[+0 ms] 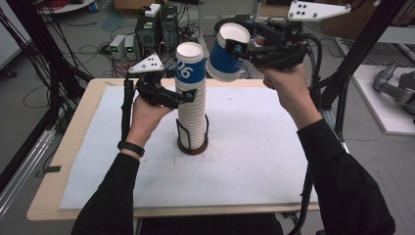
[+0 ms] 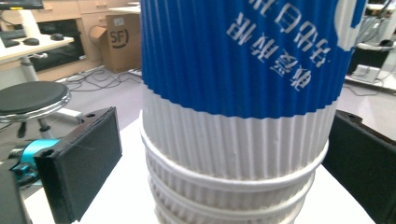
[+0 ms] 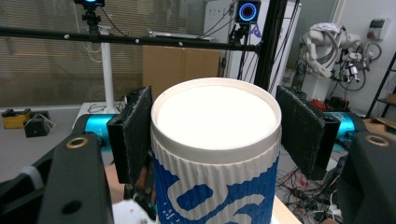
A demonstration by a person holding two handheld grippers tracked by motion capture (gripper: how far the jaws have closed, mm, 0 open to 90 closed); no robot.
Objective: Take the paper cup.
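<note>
A tall stack of upturned ribbed paper cups [image 1: 192, 117], white with a blue band on the top one, stands in a black wire holder [image 1: 183, 137] mid-table. My left gripper [image 1: 188, 95] sits around the stack's upper part; in the left gripper view the stack [image 2: 233, 140] lies between the jaws, the left pad [image 2: 79, 158] a little off it, so this gripper [image 2: 224, 158] is open. My right gripper [image 1: 240, 46] holds a single blue-and-white cup [image 1: 222, 61] tilted in the air, above and right of the stack. The cup's [image 3: 215, 154] closed base faces the camera between that gripper's [image 3: 215, 126] pads.
A white mat [image 1: 254, 161] covers the wooden table [image 1: 54, 186]. Behind the table, computer boxes [image 1: 156, 29] and cables lie on the floor. A black frame post [image 1: 342, 68] rises at the right edge, with grey robot parts [image 1: 391, 85] beyond.
</note>
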